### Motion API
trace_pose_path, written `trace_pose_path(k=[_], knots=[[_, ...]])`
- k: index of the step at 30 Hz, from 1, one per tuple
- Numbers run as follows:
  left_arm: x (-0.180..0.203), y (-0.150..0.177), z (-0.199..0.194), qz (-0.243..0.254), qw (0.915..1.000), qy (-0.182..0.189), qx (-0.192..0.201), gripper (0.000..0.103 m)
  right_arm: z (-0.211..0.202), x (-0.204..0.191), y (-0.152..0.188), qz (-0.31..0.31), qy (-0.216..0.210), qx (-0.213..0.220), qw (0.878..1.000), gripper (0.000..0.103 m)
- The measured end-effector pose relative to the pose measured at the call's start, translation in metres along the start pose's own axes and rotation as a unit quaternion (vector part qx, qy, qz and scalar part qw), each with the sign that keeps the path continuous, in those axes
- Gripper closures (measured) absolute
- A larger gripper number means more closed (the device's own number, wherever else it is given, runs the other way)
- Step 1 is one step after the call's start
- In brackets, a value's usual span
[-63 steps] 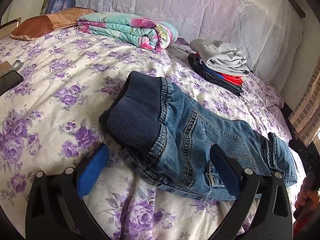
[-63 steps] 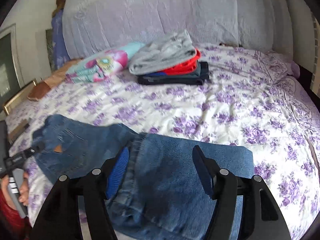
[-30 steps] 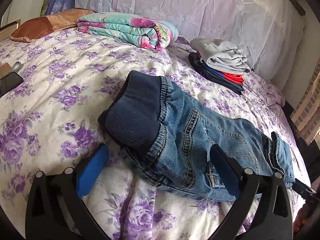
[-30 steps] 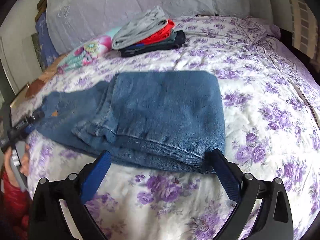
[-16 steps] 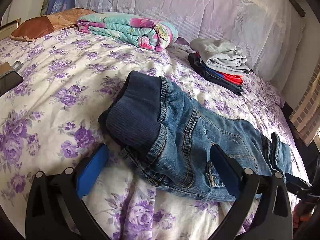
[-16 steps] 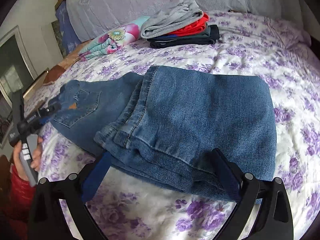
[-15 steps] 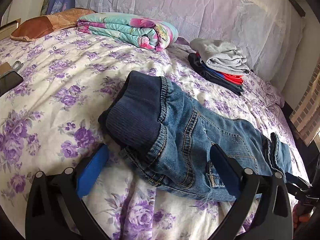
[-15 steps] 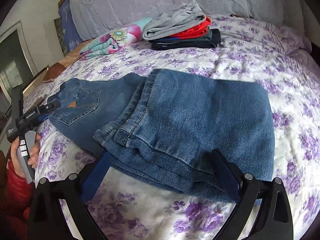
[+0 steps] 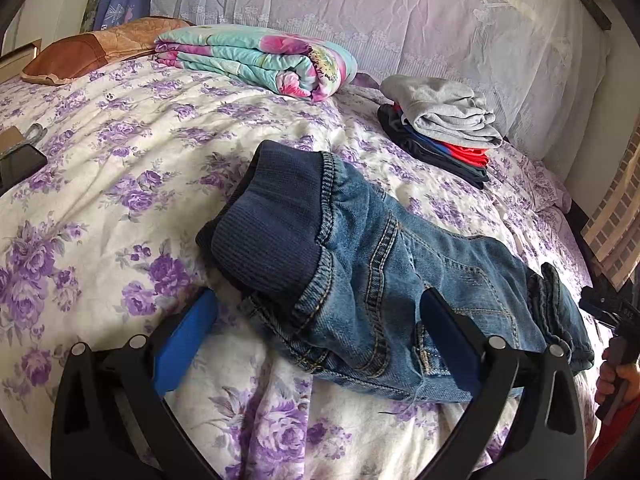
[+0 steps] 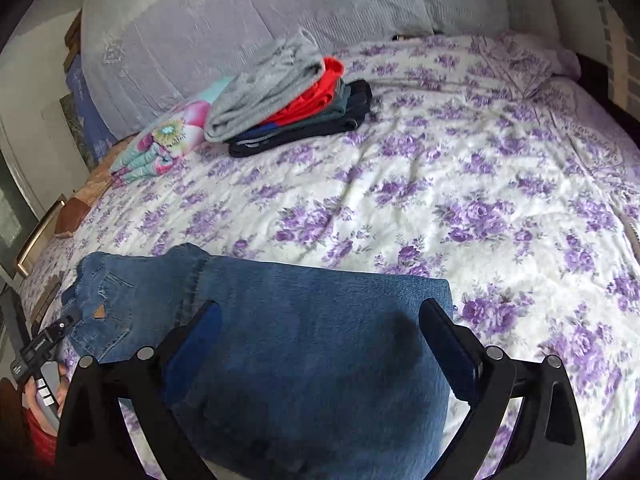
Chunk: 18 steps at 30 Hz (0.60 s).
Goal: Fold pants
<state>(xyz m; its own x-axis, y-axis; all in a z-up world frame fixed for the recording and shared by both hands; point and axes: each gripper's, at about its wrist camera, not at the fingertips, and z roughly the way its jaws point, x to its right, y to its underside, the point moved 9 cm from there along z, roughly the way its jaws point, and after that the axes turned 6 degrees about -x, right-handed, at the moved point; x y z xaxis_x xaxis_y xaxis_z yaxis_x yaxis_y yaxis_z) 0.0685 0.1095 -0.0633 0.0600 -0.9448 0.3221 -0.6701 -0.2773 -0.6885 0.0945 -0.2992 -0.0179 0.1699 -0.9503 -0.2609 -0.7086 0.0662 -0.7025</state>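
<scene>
Through the left wrist view, we are holding the left gripper spread wide, the jeans lying just ahead between its fingers. Through the right wrist view, we are hovering the right gripper, likewise agape, over the folded legs.

1. Right gripper sat over the folded leg end of the jeans, jaws wide apart, nothing between the pads.
2. Jeans lay near the front edge of the bed, folded; waist and back pocket toward the front-left corner.
3. Left gripper, hand-held, was at the waist end; jaw state not discernible.
4. Stack of folded clothes and a floral blanket rested toward the back-left of the bed.
</scene>
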Motion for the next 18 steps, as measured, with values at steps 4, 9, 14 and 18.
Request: trace_pose_path(k=[4, 9, 14, 18], knots=[[0.001, 0.0, 0.001, 0.002, 1.0, -0.003, -0.002, 0.004, -0.009, -0.023, 0.034, -0.055, 0.001, -0.003, 0.998, 0.004], [0.001, -0.002, 0.002, -0.004, 0.9999, 0.01, -0.009, 0.004, 0.014, -0.024, 0.058, -0.105, 0.061, -0.022, 0.992, 0.003], [0.001, -0.005, 0.008, -0.008, 0.9995, -0.017, -0.025, 0.004, 0.014, -0.021, 0.06, -0.101, 0.056, -0.024, 0.993, 0.003], [0.009, -0.007, 0.017, 0.011, 0.9969, -0.07, -0.034, 0.004, 0.014, -0.022, 0.058, -0.102, 0.056, -0.024, 0.993, 0.003]])
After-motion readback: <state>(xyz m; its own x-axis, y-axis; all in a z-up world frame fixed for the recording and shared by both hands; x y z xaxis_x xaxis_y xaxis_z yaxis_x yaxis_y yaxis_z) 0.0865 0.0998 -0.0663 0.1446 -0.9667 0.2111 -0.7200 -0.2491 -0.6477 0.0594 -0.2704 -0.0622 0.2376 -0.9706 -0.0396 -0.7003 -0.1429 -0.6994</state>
